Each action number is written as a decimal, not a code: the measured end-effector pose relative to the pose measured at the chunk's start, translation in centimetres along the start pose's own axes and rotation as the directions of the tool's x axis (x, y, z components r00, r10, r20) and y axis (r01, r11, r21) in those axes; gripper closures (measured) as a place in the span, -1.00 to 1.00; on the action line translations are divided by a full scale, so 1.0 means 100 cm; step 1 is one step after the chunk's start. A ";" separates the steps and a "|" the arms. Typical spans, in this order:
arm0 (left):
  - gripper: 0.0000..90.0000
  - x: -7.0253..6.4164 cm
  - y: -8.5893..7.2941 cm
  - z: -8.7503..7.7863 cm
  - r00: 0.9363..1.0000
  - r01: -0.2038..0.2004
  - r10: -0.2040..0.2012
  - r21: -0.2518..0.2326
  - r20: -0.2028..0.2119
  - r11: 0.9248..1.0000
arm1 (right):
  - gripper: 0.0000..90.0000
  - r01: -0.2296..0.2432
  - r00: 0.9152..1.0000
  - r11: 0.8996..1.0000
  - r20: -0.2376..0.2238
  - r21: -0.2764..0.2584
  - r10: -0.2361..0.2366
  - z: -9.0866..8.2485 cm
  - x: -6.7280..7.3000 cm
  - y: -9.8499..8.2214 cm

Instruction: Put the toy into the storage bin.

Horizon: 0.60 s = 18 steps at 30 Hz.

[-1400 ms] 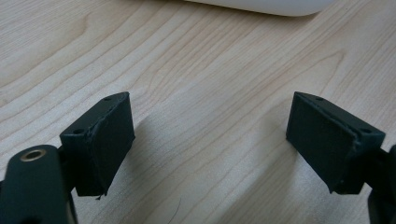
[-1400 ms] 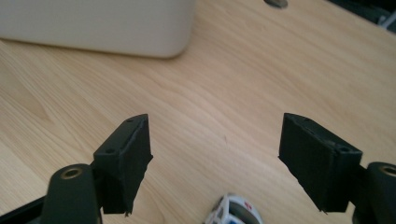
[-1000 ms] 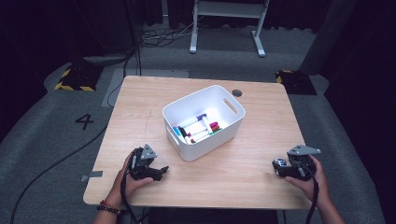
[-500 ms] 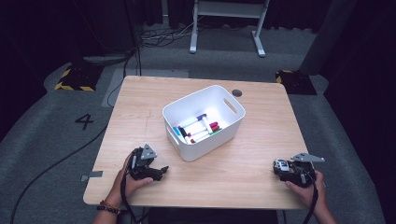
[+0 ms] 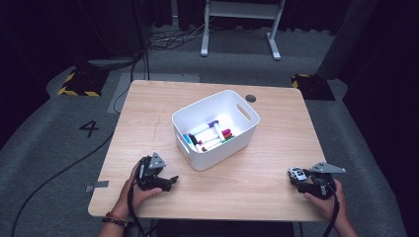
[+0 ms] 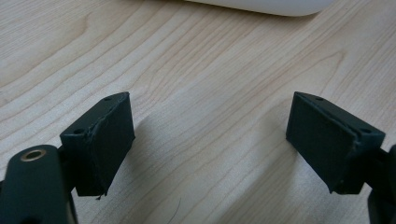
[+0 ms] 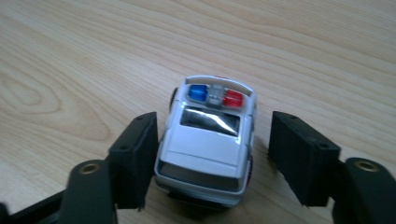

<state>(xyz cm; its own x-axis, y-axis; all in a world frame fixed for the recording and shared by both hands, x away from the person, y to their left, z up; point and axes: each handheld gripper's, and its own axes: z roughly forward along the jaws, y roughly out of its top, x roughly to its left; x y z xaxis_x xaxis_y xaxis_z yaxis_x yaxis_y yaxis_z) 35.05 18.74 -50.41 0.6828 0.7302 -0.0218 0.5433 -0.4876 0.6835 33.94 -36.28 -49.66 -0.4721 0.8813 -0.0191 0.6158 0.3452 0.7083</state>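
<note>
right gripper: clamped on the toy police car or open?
Open. In the right gripper view the right gripper straddles the toy police car; its jaws have just been opening, with a clear gap on one side. The car sits upright on the table.

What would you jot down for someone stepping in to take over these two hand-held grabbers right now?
Left gripper: open, nothing between its jaws, resting low on the wooden table in front of the white bin.
Right gripper: jaws have just been opening and straddle the toy police car; the left pad is at the car's side, and a clear gap shows on the right, so there is no firm grip.
The car sits on the table near the right front edge. The bin holds markers.
Done: gripper lined up around the car.
Left: probably close on it, lift and carry it to the bin.
</note>
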 end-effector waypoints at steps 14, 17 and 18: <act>-0.66 0.000 0.000 0.000 1.000 0.001 -0.001 -0.001 0.000 1.000 | 0.07 -0.010 1.000 1.000 -0.002 -0.004 0.010 -0.006 0.000 -0.004; -0.66 0.000 0.000 0.000 1.000 0.003 -0.003 0.000 -0.001 1.000 | 0.07 0.008 1.000 1.000 -0.007 -0.005 -0.008 -0.006 -0.001 -0.004; -0.66 0.000 0.000 0.000 1.000 0.001 -0.001 0.000 0.000 1.000 | 0.07 0.010 1.000 1.000 -0.012 -0.006 -0.010 -0.006 0.000 -0.003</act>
<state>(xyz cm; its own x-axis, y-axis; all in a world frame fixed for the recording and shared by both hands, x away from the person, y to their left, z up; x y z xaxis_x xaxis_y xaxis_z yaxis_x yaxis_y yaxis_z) 35.05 18.74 -50.40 0.6824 0.7307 -0.0224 0.5438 -0.4869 0.6835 33.34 -36.57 -49.47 -0.4858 0.8739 -0.0173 0.6074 0.3518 0.7122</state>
